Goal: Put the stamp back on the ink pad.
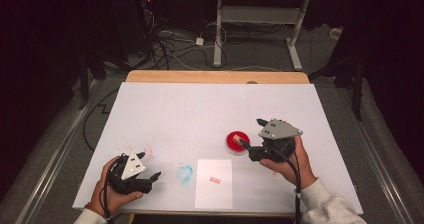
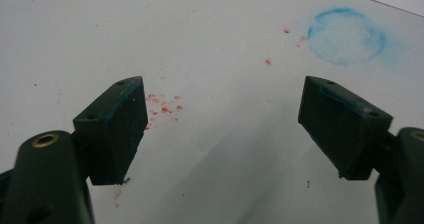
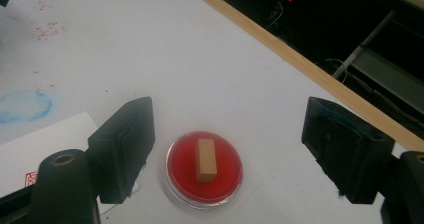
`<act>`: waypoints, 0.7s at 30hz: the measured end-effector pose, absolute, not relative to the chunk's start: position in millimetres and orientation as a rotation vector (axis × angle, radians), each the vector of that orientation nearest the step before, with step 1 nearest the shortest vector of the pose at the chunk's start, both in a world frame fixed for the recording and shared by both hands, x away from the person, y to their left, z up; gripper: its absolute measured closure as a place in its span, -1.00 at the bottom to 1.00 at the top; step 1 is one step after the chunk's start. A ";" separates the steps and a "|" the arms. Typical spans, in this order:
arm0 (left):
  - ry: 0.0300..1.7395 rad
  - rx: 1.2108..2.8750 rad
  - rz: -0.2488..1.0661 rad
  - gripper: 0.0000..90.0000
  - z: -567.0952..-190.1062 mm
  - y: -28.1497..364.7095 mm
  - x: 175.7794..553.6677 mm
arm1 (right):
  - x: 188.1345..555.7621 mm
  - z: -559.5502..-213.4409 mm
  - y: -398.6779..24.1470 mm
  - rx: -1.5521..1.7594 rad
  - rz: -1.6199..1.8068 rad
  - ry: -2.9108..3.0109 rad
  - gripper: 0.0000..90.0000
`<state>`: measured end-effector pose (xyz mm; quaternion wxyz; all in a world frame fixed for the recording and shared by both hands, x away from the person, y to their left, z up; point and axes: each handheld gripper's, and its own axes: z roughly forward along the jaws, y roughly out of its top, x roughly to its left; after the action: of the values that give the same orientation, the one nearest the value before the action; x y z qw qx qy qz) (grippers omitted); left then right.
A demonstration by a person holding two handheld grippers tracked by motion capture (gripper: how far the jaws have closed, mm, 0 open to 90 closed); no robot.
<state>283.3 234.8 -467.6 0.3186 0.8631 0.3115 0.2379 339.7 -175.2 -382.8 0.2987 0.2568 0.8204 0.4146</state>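
Observation:
A small round dish of red ink [image 1: 231, 143] [image 3: 182, 159] rests on the white table top, right of centre. A little wooden block [image 1: 237, 139] [image 3: 205, 159] lies in it. My right gripper [image 1: 251, 133] [image 3: 227, 119] hovers just right of the dish, open, its jaws wide on either side of the dish and touching nothing. My left gripper [image 1: 150, 166] [image 2: 220, 99] rests at the near left, open, with bare table between its jaws. A white sheet of paper [image 1: 214, 184] [image 3: 30, 144] lies at the front centre and bears a small red stamp mark [image 1: 215, 179].
A round blue smudge [image 1: 184, 174] [image 2: 346, 36] [image 3: 22, 106] marks the table left of the paper. Red specks [image 1: 148, 150] [image 2: 162, 106] dot the surface near my left gripper. The table's wooden far edge [image 1: 215, 76] [image 3: 300, 64] borders a dark floor with cables and a desk frame [image 1: 255, 16].

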 end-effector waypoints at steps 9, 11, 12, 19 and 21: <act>0.819 2.266 0.625 -0.57 -468.0 234.7 282.9 | 332.3 -386.5 -186.6 0.696 1.096 2.155 -0.53; 0.817 2.266 0.627 -0.57 -467.8 234.5 282.7 | 331.1 -387.0 -189.3 0.698 1.097 2.149 -0.54; 0.818 2.266 0.626 -0.57 -467.8 234.5 282.6 | 330.3 -387.2 -190.5 0.699 1.102 2.146 -0.55; 0.812 2.275 0.626 -0.57 -467.8 233.7 282.6 | 324.5 -389.3 -198.3 0.681 1.125 2.117 -0.63; 0.812 2.275 0.626 -0.57 -467.8 233.7 282.6 | 323.0 -390.4 -200.2 0.683 1.125 2.114 -0.63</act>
<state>282.6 233.7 -467.8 0.3176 0.8645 0.3085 0.2379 323.0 -200.2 -390.4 0.3202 0.2599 0.8042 0.4279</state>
